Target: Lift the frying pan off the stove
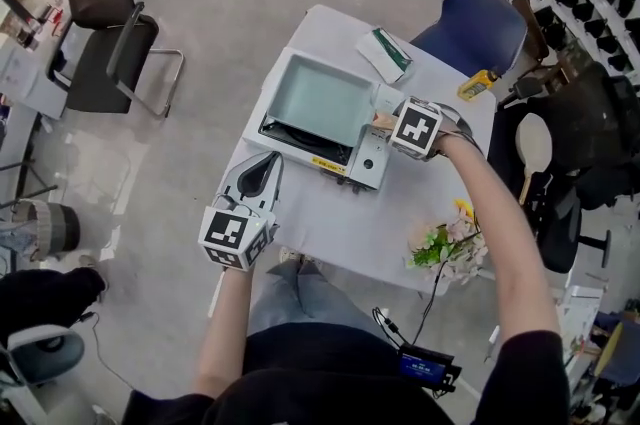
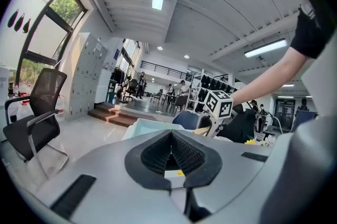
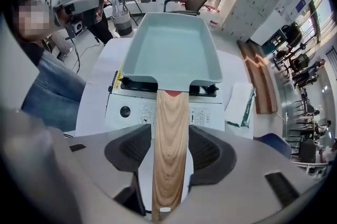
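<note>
A pale green rectangular frying pan [image 1: 325,98] rests on a white portable stove [image 1: 365,163] on the white table [image 1: 320,233]. Its wooden handle [image 3: 170,128] runs back between the jaws of my right gripper [image 3: 170,154], which stand wide on either side of it; a thin gap shows on the left side. In the head view the right gripper [image 1: 385,120] sits at the pan's right end. My left gripper [image 1: 257,175] hovers at the table's near left edge, apart from the stove, jaws together and empty. The pan [image 2: 145,125] lies ahead of it.
A green-and-white packet [image 1: 385,55] lies at the table's far side. Artificial flowers [image 1: 447,243] sit at the near right corner with a cable hanging below. A blue chair [image 1: 472,28] stands behind the table, a black office chair [image 1: 110,28] to the left.
</note>
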